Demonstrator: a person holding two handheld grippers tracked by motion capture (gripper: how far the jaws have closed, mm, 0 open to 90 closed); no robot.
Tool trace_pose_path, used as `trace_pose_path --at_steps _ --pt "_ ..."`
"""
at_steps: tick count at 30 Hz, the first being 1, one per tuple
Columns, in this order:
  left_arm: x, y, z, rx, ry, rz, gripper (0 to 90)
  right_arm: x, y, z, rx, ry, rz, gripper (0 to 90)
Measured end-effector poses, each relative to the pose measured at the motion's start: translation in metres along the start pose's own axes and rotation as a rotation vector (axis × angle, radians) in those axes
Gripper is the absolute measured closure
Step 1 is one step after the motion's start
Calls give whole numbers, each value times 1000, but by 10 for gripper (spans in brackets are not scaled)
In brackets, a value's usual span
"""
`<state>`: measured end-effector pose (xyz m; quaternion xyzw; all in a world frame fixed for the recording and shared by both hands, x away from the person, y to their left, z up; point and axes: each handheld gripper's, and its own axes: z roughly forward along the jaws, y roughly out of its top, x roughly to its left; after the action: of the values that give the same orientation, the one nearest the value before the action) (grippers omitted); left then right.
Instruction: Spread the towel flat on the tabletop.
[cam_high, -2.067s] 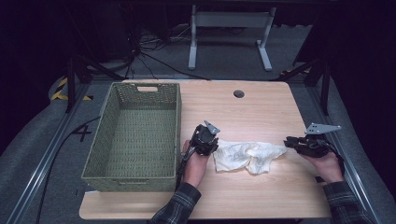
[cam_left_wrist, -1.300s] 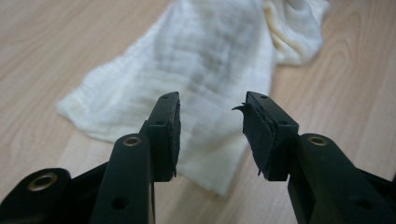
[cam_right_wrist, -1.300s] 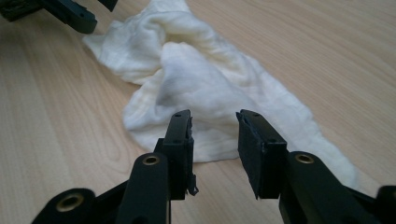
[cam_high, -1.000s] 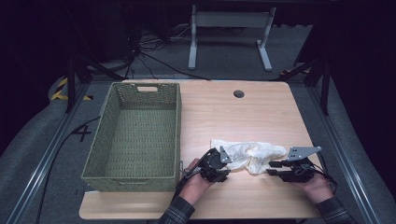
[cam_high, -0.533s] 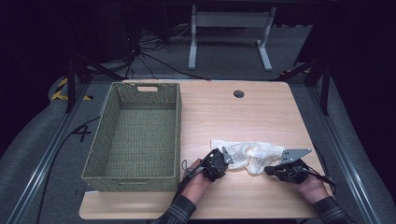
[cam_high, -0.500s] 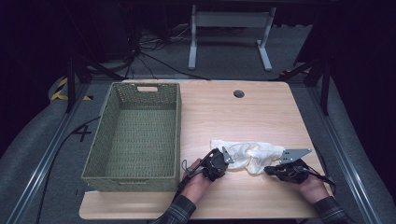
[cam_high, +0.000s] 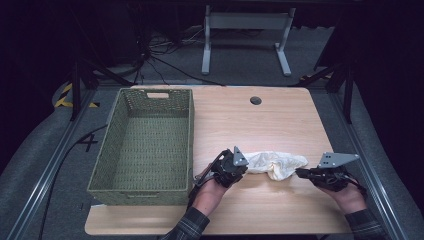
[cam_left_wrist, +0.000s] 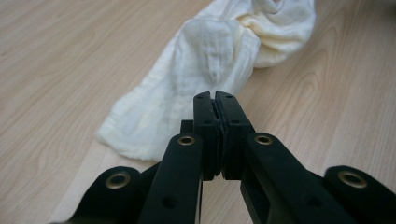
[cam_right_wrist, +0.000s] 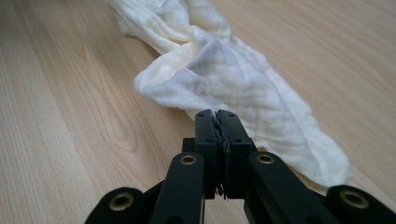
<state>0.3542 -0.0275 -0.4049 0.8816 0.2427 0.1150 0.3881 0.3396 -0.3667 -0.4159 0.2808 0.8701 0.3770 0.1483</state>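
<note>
A crumpled cream cloth (cam_high: 275, 164) stretches across the near half of the wooden table (cam_high: 250, 125), between my two grippers. My left gripper (cam_high: 245, 167) is shut on the cloth's left end; in the left gripper view the jaws (cam_left_wrist: 215, 95) meet with the cloth (cam_left_wrist: 210, 51) running away from their tips. My right gripper (cam_high: 298, 172) is shut on the right end; in the right gripper view the closed tips (cam_right_wrist: 216, 113) pinch the edge of the cloth (cam_right_wrist: 243, 79), which runs off up and to the left.
A green woven basket (cam_high: 190, 135), empty, stands on the left part of the table, close to my left hand. A round cable hole (cam_high: 256, 100) sits near the far edge. Bare wood lies beyond the cloth.
Both grippers have closed on the cloth's ends and risen slightly. The cloth, bunched a second ago, is now drawn into a longer, narrower strip between them.
</note>
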Motion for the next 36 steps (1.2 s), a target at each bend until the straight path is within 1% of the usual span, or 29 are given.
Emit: trace_pose_path --at_steps 2,3,4,7,8,9,10,11,12,13,15,17,18,21,22,23,24,25,26,27,28,29,30,31,33,34,35,36 --pt "4 2 -6 -22 14 -25 879 -3 1 -7 -19 -17 5 880" --pt "4 2 -6 -22 14 -25 879 -3 1 -7 -19 -17 5 880" --pt "7 3 -10 -29 17 -36 879 -5 1 -12 -30 -24 6 880" --pt "13 5 -19 -36 60 -69 880 -12 -1 -26 -55 -59 19 882" --pt "13 5 -19 -36 60 -69 881 -14 -1 -28 -58 -71 23 883" --pt "17 5 -23 -45 81 -88 882 -17 -2 -31 -61 -78 30 883" --pt "17 6 -24 -50 81 -102 882 -19 -4 -34 -67 -88 35 883" --pt "17 7 -25 -46 95 -107 882 -21 -5 -36 -73 -94 43 884" --pt "15 9 -24 -33 127 -92 882 -23 -6 -39 -74 -104 49 884" --pt "14 11 -23 -26 145 -89 882 -26 -7 -43 -76 -118 58 884" --pt "15 12 -22 -8 166 -93 882 -30 -10 -45 -67 -144 66 885" --pt "19 14 -18 -2 171 -117 882 -34 -12 -46 -64 -149 81 885" --pt "20 15 -14 6 186 -116 882 -37 -14 -43 -58 -147 87 885" --pt "26 16 -3 34 208 -128 882 -42 -14 -30 -18 -158 86 884" --pt "28 15 4 48 218 -129 881 -44 -14 -26 -5 -159 87 884" --pt "32 14 11 62 219 -140 881 -47 -14 -20 14 -162 87 884" --pt "34 13 16 75 225 -142 881 -50 -13 -13 32 -168 90 884" --pt "37 12 22 90 227 -144 881 -52 -13 -8 42 -169 91 884" --pt "40 11 25 95 221 -159 879 -54 -13 -4 49 -166 96 884" --pt "41 10 29 96 220 -165 879 -56 -14 -1 54 -162 102 884" --pt "43 9 34 108 224 -168 878 -58 -14 2 56 -157 110 883" --pt "46 7 40 120 215 -173 876 -59 -15 6 67 -149 118 882" --pt "46 7 40 120 215 -173 867 -61 -17 12 89 -149 118 876" --pt "46 4 47 136 216 -175 835 -62 -18 16 99 -149 122 860" --pt "44 3 48 141 202 -167 787 -63 -18 17 102 -145 122 799" --pt "41 4 46 138 199 -154 771 -62 -17 16 95 -137 123 773" --pt "38 6 43 127 190 -141 745 -61 -15 12 74 -134 125 738" --pt "35 7 40 117 184 -134 733 -59 -12 7 50 -132 127 723"
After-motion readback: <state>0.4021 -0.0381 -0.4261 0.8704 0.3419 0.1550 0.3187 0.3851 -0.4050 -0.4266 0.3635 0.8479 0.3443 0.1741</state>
